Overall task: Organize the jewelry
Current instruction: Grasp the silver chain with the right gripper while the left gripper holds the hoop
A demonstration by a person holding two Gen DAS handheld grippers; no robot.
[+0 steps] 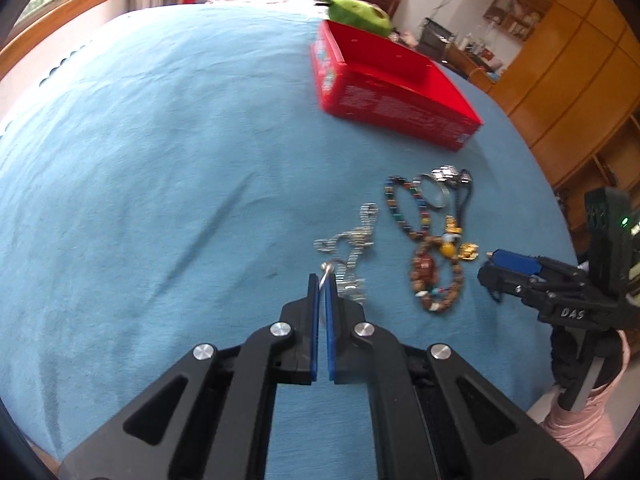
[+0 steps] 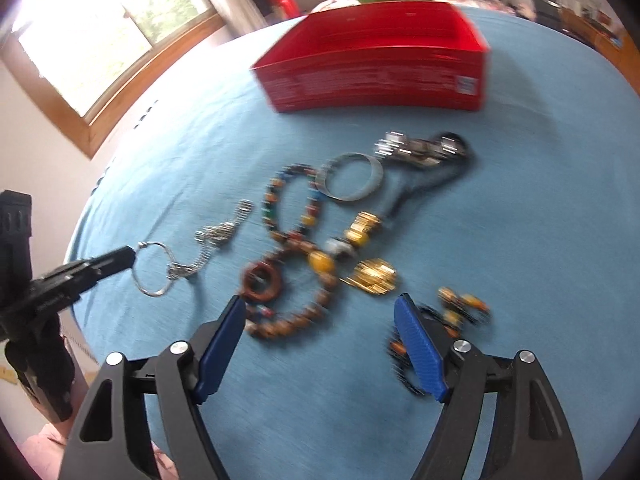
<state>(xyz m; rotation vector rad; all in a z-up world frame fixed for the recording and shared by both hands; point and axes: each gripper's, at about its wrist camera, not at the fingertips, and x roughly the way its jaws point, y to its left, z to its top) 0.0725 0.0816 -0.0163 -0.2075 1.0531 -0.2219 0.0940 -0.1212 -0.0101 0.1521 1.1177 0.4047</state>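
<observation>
My left gripper (image 1: 322, 280) is shut on the key-ring loop (image 2: 154, 268) at the end of a silver chain (image 1: 348, 240), which trails over the blue bedspread. In the right wrist view this gripper (image 2: 129, 257) comes in from the left. My right gripper (image 2: 320, 302) is open just above a brown bead bracelet (image 2: 288, 312), with nothing pressed between its pads. Beyond it lie a multicoloured bead bracelet (image 2: 288, 204), a silver bangle (image 2: 348, 176), a metal watch (image 2: 420, 148) and a gold charm (image 2: 372, 276). An open red box (image 2: 372, 64) stands behind the pile.
A black cord with orange beads (image 2: 460, 308) lies just right of my right finger. A green plush toy (image 1: 360, 14) sits behind the red box (image 1: 392, 80). The blue bedspread (image 1: 160, 160) stretches bare to the left. Wooden cabinets (image 1: 568, 80) stand past the bed's right edge.
</observation>
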